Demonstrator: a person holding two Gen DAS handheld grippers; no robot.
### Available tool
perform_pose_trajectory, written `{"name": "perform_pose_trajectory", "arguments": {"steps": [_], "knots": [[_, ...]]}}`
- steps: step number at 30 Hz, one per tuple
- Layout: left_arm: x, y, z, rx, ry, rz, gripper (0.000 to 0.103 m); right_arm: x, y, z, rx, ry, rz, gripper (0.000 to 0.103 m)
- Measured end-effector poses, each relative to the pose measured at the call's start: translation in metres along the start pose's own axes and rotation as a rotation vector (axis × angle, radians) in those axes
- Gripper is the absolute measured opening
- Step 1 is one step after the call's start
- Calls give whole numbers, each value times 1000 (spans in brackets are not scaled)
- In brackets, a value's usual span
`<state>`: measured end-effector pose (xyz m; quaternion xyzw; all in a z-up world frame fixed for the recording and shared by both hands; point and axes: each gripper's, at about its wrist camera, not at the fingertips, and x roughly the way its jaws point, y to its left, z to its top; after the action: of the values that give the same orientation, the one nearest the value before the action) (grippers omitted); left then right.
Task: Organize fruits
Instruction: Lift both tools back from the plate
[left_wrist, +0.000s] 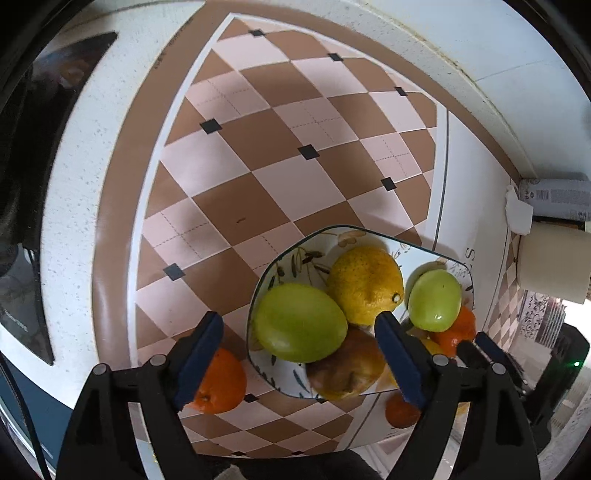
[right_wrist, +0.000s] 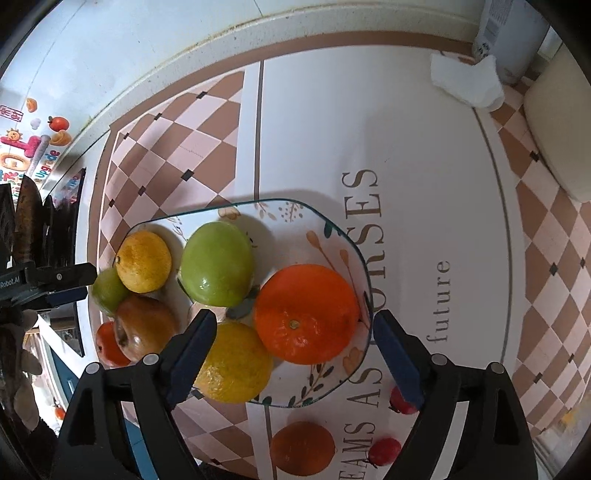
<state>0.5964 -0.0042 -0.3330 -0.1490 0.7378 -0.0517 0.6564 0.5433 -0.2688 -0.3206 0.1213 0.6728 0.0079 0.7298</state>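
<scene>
A glass plate with a leaf pattern (left_wrist: 295, 254) (right_wrist: 288, 210) holds several fruits. My left gripper (left_wrist: 299, 325) hangs open over a large green apple (left_wrist: 301, 323), its pads clear of the apple on both sides. Beside it lie a yellow citrus (left_wrist: 365, 284), a second green apple (left_wrist: 436, 300) and a brown fruit (left_wrist: 347, 369). My right gripper (right_wrist: 295, 321) stands open above a big orange (right_wrist: 306, 314) without touching it. A yellow citrus (right_wrist: 234, 362) sits partly under its left finger. Off the plate lie an orange (left_wrist: 221, 384), another orange (right_wrist: 301, 448) and two small red fruits (right_wrist: 402, 404).
The table wears a checked brown and pink cloth (left_wrist: 258, 147) with a white lettered panel (right_wrist: 369, 129). A crumpled tissue (right_wrist: 467, 79), a white carton (right_wrist: 509, 37) and a cream container (right_wrist: 561, 147) stand at the back right, by the wall. A gloved hand (right_wrist: 26, 354) shows at the left.
</scene>
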Motion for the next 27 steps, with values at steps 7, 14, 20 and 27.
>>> {"name": "perform_pose_trajectory", "arguments": {"steps": [7, 14, 20, 27], "knots": [[-28, -17, -31, 128, -154, 178, 84, -25, 10, -17, -18, -48, -34, 89], [-48, -30, -81, 224, -289, 287, 84, -59, 24, -53, -59, -128, -132, 89], [-58, -36, -124, 251, -347, 287, 84, -85, 35, -87, -60, -185, -150, 90], [-86, -46, -164, 297, -432, 270, 84, -122, 43, -123, -69, -253, -150, 90]]}}
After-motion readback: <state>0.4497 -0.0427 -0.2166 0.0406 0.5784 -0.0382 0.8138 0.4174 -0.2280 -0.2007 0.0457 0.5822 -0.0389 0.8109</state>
